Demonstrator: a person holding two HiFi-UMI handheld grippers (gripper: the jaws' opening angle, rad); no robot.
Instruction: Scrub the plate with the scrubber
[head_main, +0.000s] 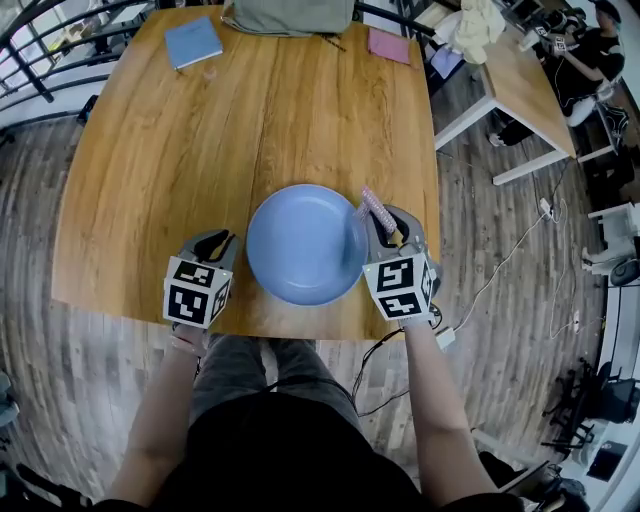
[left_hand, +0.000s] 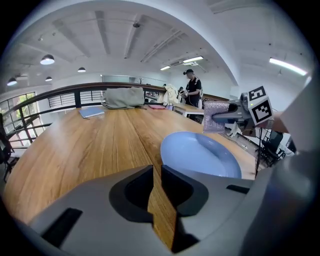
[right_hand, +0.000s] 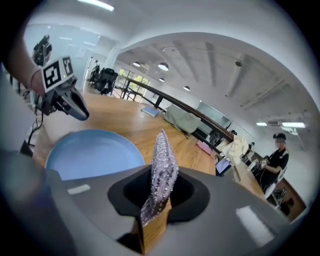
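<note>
A round blue plate (head_main: 305, 243) lies on the wooden table (head_main: 200, 150) near its front edge, and shows too in the left gripper view (left_hand: 200, 152) and the right gripper view (right_hand: 92, 150). My right gripper (head_main: 385, 225) is above the plate's right rim, shut on a thin, sparkly lilac scrubber (head_main: 377, 210) that sticks up out of the jaws (right_hand: 162, 170). My left gripper (head_main: 222, 240) is just left of the plate, apart from it. Its jaws stand a narrow gap apart (left_hand: 156, 172) with nothing between them, only table showing through.
At the table's far edge lie a blue notebook (head_main: 193, 42), a grey bag (head_main: 290, 15) and a pink pad (head_main: 388, 45). A second table (head_main: 520, 80) with a person (head_main: 590, 50) beside it stands to the right. Cables run over the floor (head_main: 520, 250).
</note>
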